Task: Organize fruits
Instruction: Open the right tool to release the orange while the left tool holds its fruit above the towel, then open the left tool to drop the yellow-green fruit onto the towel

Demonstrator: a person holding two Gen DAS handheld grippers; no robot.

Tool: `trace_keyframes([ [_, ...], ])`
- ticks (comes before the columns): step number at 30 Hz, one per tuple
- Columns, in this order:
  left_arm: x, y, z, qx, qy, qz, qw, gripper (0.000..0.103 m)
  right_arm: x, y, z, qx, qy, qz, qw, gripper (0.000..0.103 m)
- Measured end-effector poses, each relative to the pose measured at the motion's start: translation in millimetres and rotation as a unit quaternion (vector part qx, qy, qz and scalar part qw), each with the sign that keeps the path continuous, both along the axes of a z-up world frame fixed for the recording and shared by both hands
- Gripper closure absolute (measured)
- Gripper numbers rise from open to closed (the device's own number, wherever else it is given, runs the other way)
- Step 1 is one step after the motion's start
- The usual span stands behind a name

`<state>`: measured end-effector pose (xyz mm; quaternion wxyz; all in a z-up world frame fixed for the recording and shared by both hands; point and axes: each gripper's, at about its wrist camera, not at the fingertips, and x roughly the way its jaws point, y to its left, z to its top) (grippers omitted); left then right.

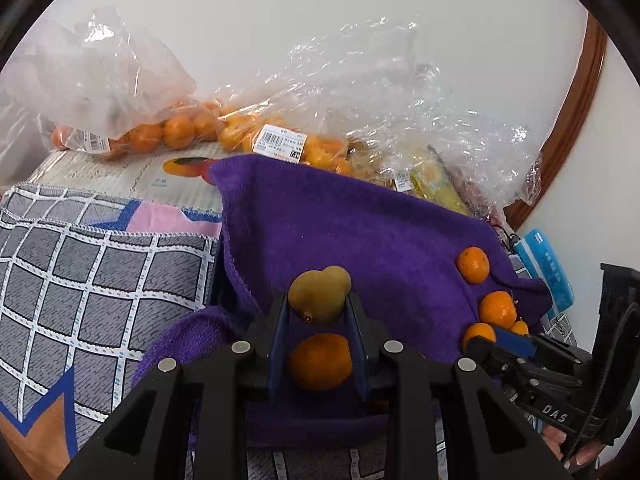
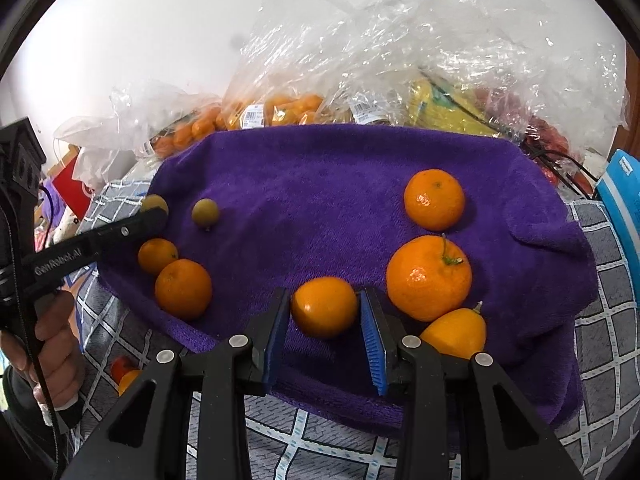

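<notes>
Sorting surface: purple towel (image 2: 320,184) spread over a checked cloth (image 1: 80,272). Loose fruit lies on the towel in two clusters, which reads as grouping by kind and size.

Left gripper (image 1: 318,304): fingers nearly together, clamped on a small green fruit (image 1: 312,298) at the towel's 9 o'clock edge in the right wrist view. A second green fruit (image 2: 205,212) sits just beside it, so the held one is probably being paired with it. Two oranges lie near, at 8 o'clock; one of them (image 1: 320,362) shows between the finger shanks, not gripped. A hand (image 2: 52,328) works the left handle.

Right gripper (image 2: 324,316): fingers drawn close on a small orange (image 2: 324,307) that rests on the towel at 6 o'clock. The pads meet its flanks, the right one only just. Whether this is a pick or a set-down cannot be told.

Right cluster, 3 to 5 o'clock: upper mandarin (image 2: 434,200), stemmed mandarin (image 2: 428,278), oval yellow-orange fruit (image 2: 454,332) touching the stemmed one.

Containers, all at 12 o'clock behind the towel:
- clear bag (image 1: 132,80), small oranges, barcode label
- second clear bag (image 1: 288,112), more oranges, labelled
- crumpled bag (image 2: 440,40), yellow bananas; red fruit at its 3 o'clock end, kind unclear

Judgement: most stock is not yet unbagged, so the task is early.
</notes>
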<state>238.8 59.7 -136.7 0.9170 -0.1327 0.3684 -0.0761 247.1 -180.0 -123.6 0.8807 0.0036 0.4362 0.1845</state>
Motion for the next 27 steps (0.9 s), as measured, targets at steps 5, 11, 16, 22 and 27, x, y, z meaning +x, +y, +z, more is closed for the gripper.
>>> trace_keyframes([
  [5, 1.8, 2.5, -3.7, -0.003, 0.012, 0.008, 0.9999, 0.076, -2.3, -1.9, 4.1, 0.003, -0.009, -0.005, 1.000, 0.066],
  [11, 0.7, -0.2, -4.2, 0.009, 0.010, 0.013, 0.9998, 0.076, -7.0, -1.2, 10.4, 0.007, -0.022, -0.005, 1.000, 0.065],
  [16, 0.0, 0.1, -3.7, 0.008, 0.011, 0.012, 0.9998, 0.076, -9.8, 0.7, 13.4, 0.014, -0.026, -0.005, 1.000, 0.064],
  [22, -2.0, 3.6, -2.3, -0.007, 0.006, 0.011, 0.9999, 0.076, -11.9, -0.8, 19.3, 0.031, -0.034, -0.005, 0.999, 0.064],
  [27, -6.3, 6.9, 1.3, -0.015, 0.003, 0.019, 0.9997, 0.075, -17.2, -1.9, 26.5, 0.030, -0.052, -0.015, 0.998, 0.064],
])
